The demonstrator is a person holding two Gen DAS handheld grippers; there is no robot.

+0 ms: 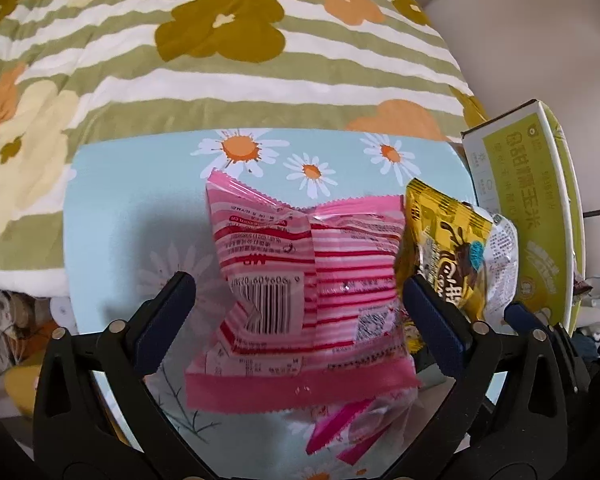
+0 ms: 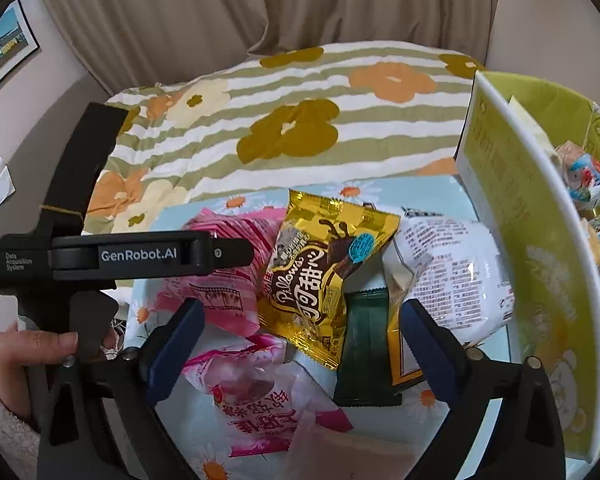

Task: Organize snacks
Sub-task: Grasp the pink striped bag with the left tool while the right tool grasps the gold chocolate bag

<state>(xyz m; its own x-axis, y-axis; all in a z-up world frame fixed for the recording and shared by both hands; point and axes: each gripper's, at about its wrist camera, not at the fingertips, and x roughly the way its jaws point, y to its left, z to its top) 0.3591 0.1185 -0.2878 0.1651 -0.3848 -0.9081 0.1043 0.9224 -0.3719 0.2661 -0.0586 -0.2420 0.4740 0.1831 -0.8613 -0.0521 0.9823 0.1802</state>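
**Snack sorting partly done, most packets still on the table**

A few small packets already lay inside the green box at the table's right edge. Several remained on the daisy-print table: a pink striped packet, a gold packet, a white packet, a dark green packet and a pale pink packet. The left gripper hung over the pink striped packet, jaws wide, gripping nothing. The right gripper hovered over the pile, also wide and empty.
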